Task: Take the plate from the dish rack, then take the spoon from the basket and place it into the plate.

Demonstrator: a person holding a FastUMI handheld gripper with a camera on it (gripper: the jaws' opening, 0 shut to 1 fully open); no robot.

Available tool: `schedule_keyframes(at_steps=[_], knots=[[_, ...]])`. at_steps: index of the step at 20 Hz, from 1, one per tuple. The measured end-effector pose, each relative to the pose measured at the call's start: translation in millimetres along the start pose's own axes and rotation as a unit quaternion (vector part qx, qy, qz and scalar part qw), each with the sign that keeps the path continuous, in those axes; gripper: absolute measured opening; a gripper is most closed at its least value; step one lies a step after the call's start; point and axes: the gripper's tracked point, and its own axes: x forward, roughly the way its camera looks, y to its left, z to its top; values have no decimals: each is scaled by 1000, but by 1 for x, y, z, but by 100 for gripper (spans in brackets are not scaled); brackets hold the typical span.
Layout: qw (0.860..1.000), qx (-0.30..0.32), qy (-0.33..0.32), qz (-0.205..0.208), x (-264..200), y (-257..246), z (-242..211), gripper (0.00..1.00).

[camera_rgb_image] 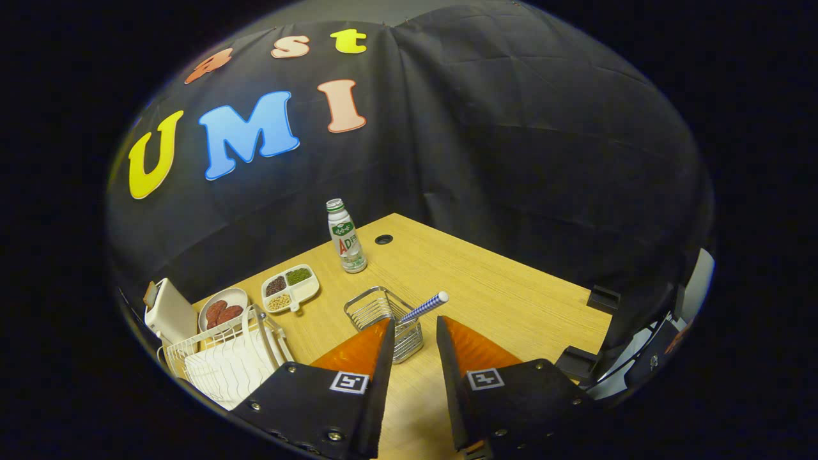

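A white wire dish rack [181,350] stands on the wooden table [511,287], off to the left of my fingers, with a white plate [225,372] standing in its slots. A small metal wire basket [374,308] sits just ahead of my fingertips, partly hidden by the left finger. A spoon with a blue-and-white checked handle [427,307] leans out of the basket toward the right. My gripper [414,319] hovers above the table, open, with nothing between its fingers.
Beyond the rack lie a small plate of red sausage pieces [222,311] and a divided white tray of beans [291,288]. A white bottle [346,237] stands farther back near a cable hole [383,239]. A white box-like appliance [169,313] sits behind the rack.
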Motion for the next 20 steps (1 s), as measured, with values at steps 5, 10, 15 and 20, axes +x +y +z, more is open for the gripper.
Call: schedule_keyframes(at_steps=[5,10,15,20], knots=[[1000,23,5,2,40,-8,-6,42],[999,24,-5,24,72,-8,3,42],[999,21,-6,41,82,-4,7,42],[995,25,-38,94,89,23,29,5]])
